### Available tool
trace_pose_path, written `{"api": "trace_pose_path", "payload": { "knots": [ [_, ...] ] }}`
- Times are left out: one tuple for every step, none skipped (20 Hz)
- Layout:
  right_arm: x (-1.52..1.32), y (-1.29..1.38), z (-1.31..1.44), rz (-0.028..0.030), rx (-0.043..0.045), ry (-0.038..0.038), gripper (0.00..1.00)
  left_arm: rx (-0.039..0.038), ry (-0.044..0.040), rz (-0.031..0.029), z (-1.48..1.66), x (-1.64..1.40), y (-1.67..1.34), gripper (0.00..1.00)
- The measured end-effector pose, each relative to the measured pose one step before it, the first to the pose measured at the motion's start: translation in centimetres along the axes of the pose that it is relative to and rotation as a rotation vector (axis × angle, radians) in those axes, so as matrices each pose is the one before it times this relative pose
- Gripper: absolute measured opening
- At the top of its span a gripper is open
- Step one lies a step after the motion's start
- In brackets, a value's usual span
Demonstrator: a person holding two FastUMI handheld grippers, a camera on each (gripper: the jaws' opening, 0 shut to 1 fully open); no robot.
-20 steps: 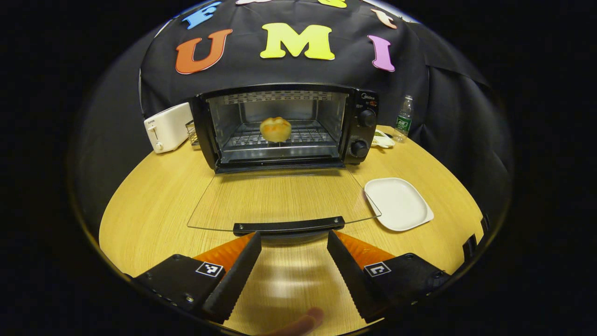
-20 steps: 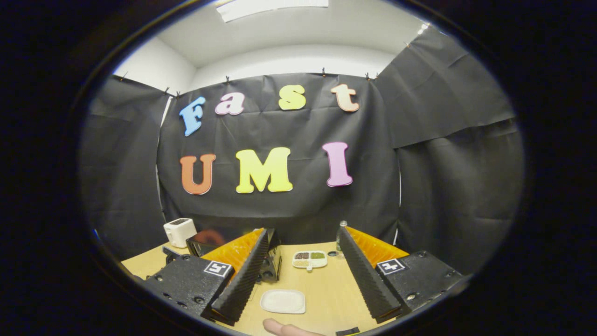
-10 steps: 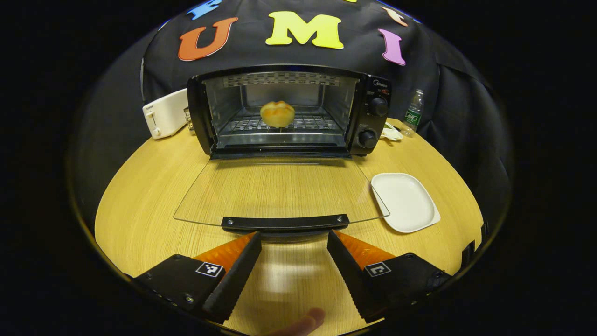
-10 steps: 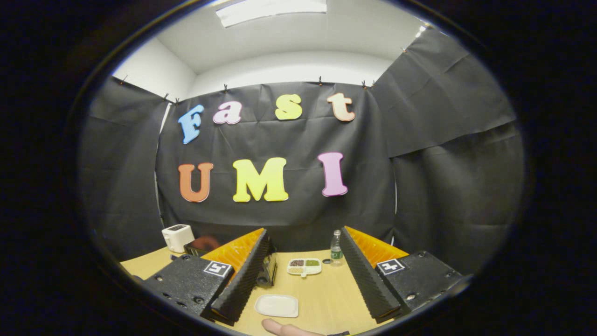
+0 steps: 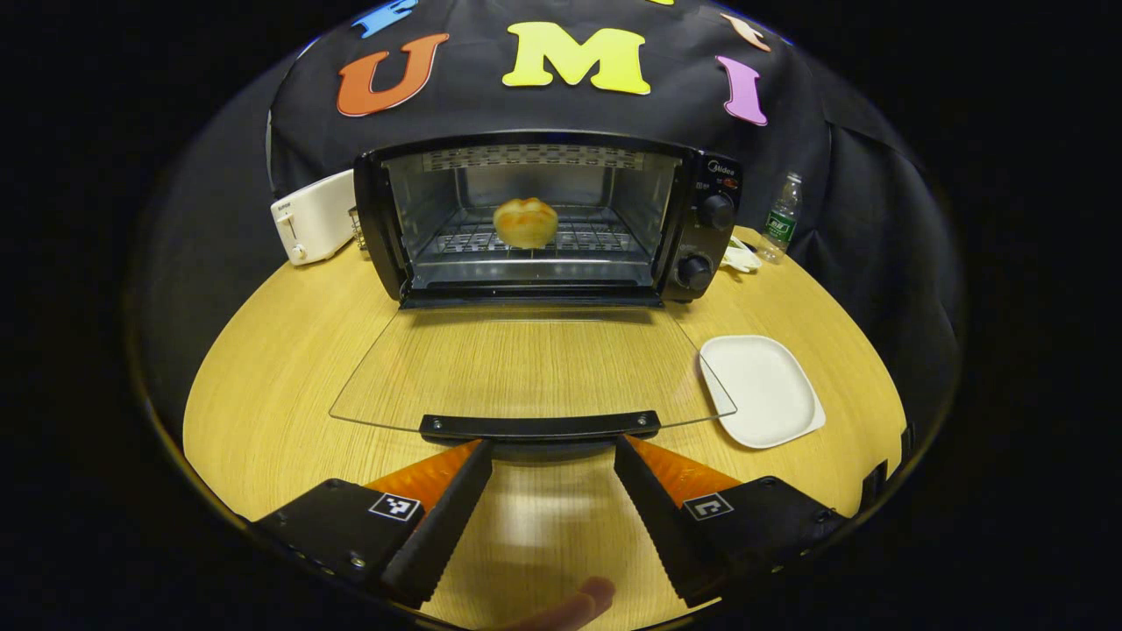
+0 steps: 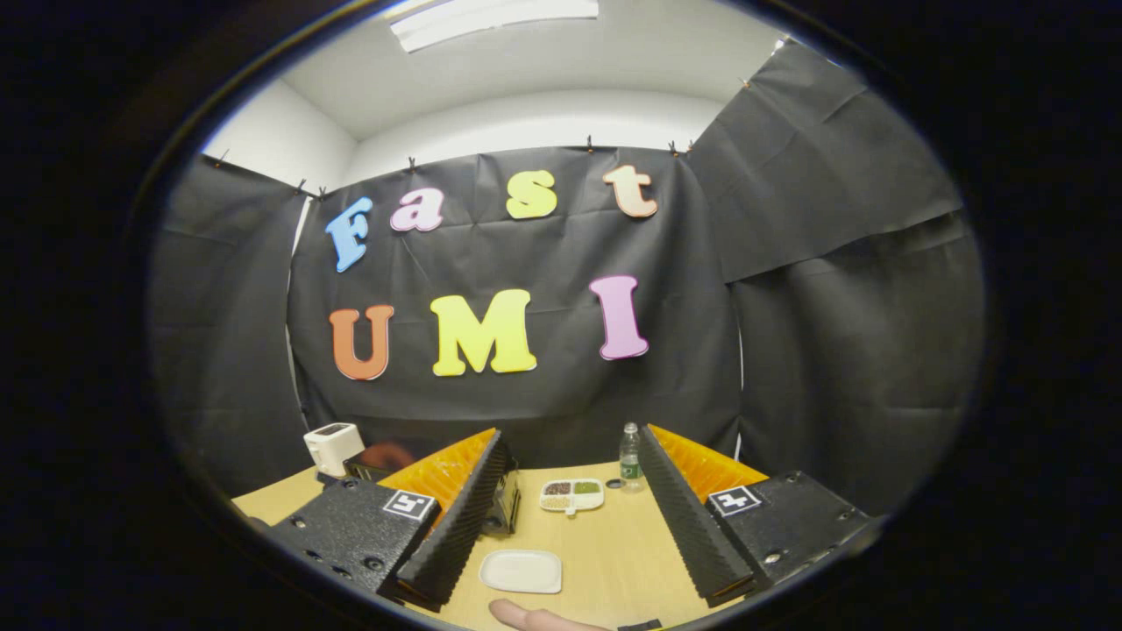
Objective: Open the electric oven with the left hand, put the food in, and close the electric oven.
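In the left gripper view the black electric oven (image 5: pixel 701 219) stands at the back of the round wooden table with its glass door (image 5: pixel 526 368) folded down flat. A golden bun (image 5: pixel 525 222) rests on the wire rack inside. My left gripper (image 5: pixel 552 449) is open, its fingertips just short of the door's black handle (image 5: pixel 539 426) and not touching it. In the right gripper view my right gripper (image 6: pixel 570 443) is open and empty, held high and pointing at the back wall, with the oven (image 6: pixel 504 508) partly hidden behind its left finger.
A white square plate (image 5: pixel 761 390) lies right of the door, also visible as the plate (image 6: pixel 521 570). A white toaster (image 5: pixel 313 228) stands left of the oven. A water bottle (image 5: pixel 782 216) and a divided snack dish (image 6: pixel 571 494) sit at the back right. A fingertip (image 5: pixel 578 605) shows low.
The left gripper has crept closer to the door handle over the last second. The right gripper view has tilted a little. The bun and the door have not moved.
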State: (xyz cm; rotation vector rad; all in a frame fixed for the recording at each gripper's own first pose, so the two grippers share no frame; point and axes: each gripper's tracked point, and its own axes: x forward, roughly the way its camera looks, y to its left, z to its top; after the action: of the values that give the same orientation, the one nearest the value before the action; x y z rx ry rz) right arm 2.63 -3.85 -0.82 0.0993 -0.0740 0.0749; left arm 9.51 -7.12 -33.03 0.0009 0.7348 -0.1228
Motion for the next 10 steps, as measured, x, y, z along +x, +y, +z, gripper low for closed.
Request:
{"api": "trace_pose_path", "payload": {
  "knots": [
    [0.093, 0.074, -0.111, 0.00272, 0.00222, 0.00087, 0.9, -0.00706, -0.01179, -0.00132, 0.521, -0.184, 0.041, 0.93],
    [0.032, -0.058, -0.037, 0.00142, 0.00282, 0.0019, 0.98, -0.01386, -0.00531, -0.00262, 0.324, -0.196, 0.022, 0.93],
    [0.075, -0.037, -0.163, 0.00116, 0.00316, 0.00084, 0.98, -0.01598, 0.00027, -0.00224, 0.229, -0.078, 0.037, 0.93],
    [0.096, -0.014, -0.024, -0.00043, 0.00257, 0.00234, 0.98, -0.01518, 0.00361, 0.00018, 0.21, -0.033, -0.007, 0.93],
    [0.069, -0.133, -0.164, -0.00275, 0.00358, 0.00422, 0.9, -0.00629, -0.0002, 0.00041, 0.258, -0.061, -0.088, 0.93],
    [0.001, -0.083, -0.149, -0.00037, 0.0039, 0.00424, 0.9, -0.00098, -0.00541, 0.00095, 0.214, -0.17, -0.027, 0.93],
    [0.011, -0.088, -0.111, 0.00038, 0.00459, 0.00191, 0.9, 0.00134, -0.00791, 0.00162, 0.359, -0.162, -0.067, 0.93],
    [0.086, -0.06, -0.183, 0.00072, 0.00217, 0.00469, 0.9, 0.00253, -0.00559, 0.00326, 0.226, -0.132, 0.008, 0.93],
    [0.072, -0.017, -0.192, 0.00037, 0.00294, 0.00322, 0.9, 0.00944, -0.01038, 0.00568, 0.498, -0.112, -0.027, 0.93],
    [0.083, -0.018, -0.093, -0.00049, 0.00357, 0.00484, 0.9, 0.0114, -0.0086, 0.00689, 0.305, -0.136, 0.028, 0.93]
  ]
}}
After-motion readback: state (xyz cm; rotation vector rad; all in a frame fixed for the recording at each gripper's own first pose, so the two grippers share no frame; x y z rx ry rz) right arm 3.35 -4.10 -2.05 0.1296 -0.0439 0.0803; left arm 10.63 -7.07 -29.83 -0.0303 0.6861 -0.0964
